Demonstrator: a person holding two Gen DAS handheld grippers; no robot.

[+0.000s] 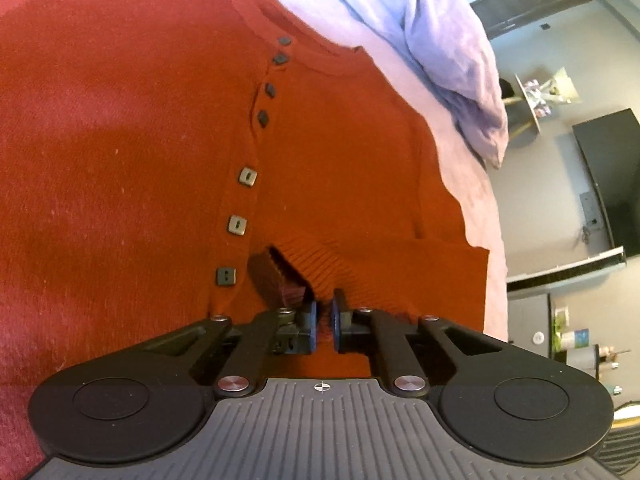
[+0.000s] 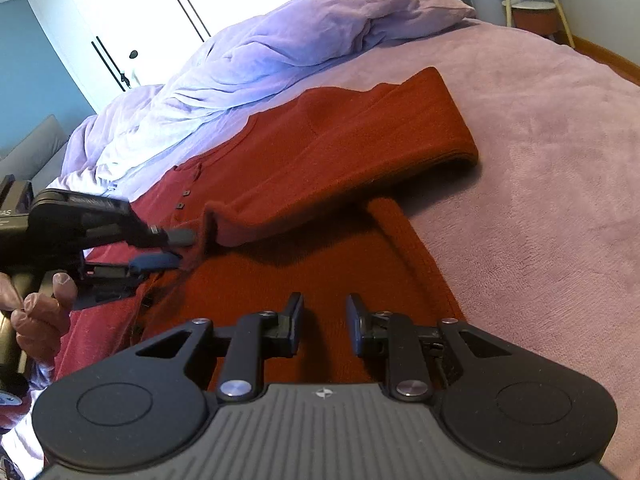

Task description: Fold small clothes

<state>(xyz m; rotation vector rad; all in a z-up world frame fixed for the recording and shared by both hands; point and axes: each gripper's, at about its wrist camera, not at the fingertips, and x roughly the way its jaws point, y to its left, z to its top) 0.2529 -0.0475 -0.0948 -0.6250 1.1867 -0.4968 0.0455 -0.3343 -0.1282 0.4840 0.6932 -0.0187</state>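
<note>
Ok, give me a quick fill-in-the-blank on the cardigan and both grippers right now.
1. The left gripper is shut on the sleeve's ____.
2. The right gripper fingers stand ____, holding nothing.
3. The cardigan is ____ in colour.
4. It lies on a ____ blanket.

Missing words: cuff; open; red; purple

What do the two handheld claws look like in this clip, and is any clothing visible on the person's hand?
Both claws are matte black: a grey ribbed base with a small crosshair mark, round discs at each side, silver pivot screws on jointed links, and dark blue pads. The left claw and right claw match. White lettering shows on the left claw's body. The person's hand looks bare; no sleeve is clear.
</note>
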